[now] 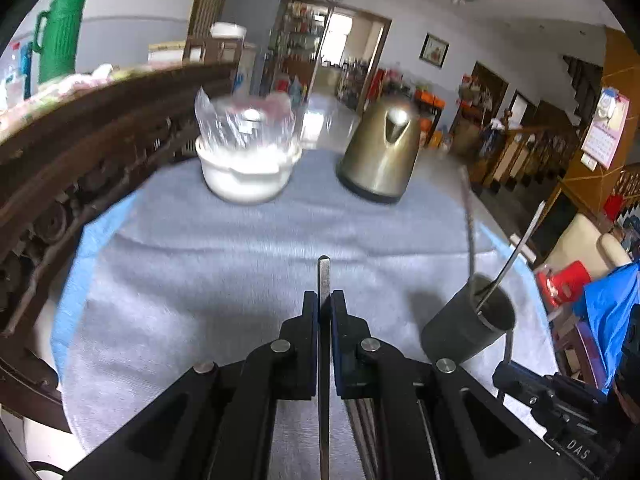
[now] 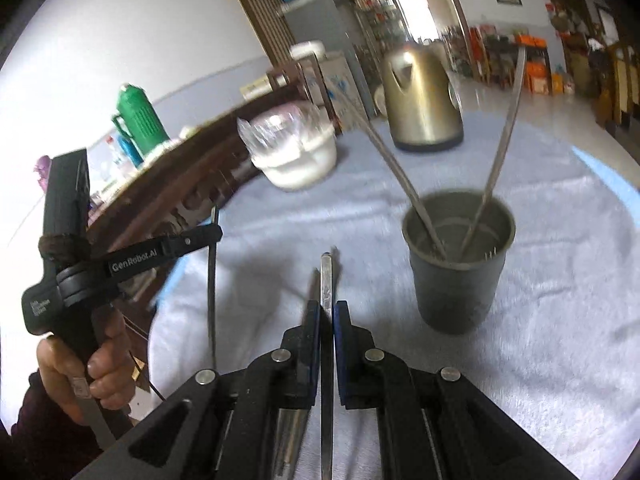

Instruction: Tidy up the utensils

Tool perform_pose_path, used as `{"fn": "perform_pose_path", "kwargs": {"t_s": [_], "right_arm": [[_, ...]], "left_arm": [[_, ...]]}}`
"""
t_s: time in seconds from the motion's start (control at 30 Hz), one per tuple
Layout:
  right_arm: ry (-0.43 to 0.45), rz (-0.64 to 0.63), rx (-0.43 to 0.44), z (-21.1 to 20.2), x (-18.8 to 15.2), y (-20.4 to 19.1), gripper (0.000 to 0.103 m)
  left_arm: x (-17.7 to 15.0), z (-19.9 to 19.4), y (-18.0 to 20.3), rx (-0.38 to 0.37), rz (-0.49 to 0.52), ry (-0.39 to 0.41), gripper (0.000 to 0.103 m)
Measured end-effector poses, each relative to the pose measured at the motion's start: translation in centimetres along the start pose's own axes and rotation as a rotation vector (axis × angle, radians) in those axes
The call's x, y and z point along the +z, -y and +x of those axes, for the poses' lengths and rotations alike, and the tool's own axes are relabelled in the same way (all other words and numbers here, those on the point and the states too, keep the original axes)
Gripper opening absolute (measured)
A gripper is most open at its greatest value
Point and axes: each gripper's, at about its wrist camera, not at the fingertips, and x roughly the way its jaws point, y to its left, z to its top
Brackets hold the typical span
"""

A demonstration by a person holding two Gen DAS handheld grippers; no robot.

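Already both claws were clamped on cutlery: the left gripper (image 1: 324, 300) pinched a flat handle (image 1: 323, 276), the right gripper (image 2: 327, 308) another utensil (image 2: 326, 276). Next, I judged, each piece needed carrying over the cup (image 2: 456, 280), which held two utensils, and dropping in.

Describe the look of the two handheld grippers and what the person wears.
Both the left gripper and right gripper are black linkage frames with silver pivot pins and blue-edged pads. The left one's handle reads "GenRobot.AI". The hand on it shows a dark sleeve.
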Motion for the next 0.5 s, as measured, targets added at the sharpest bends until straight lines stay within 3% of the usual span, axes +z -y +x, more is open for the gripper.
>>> {"fn": "perform_pose_path", "kwargs": {"t_s": [0.27, 0.5], "right_arm": [[0.161, -0.027, 0.021, -4.7, 1.0, -1.3, 0.007], [0.023, 0.010, -0.019, -3.1, 0.6, -0.2, 0.009]], "left_arm": [[-0.1, -4.2, 1.1, 0.024, 0.035, 0.121, 0.006], [-0.8, -4.5, 0.2, 0.035, 0.014, 0.098, 0.006]]}}
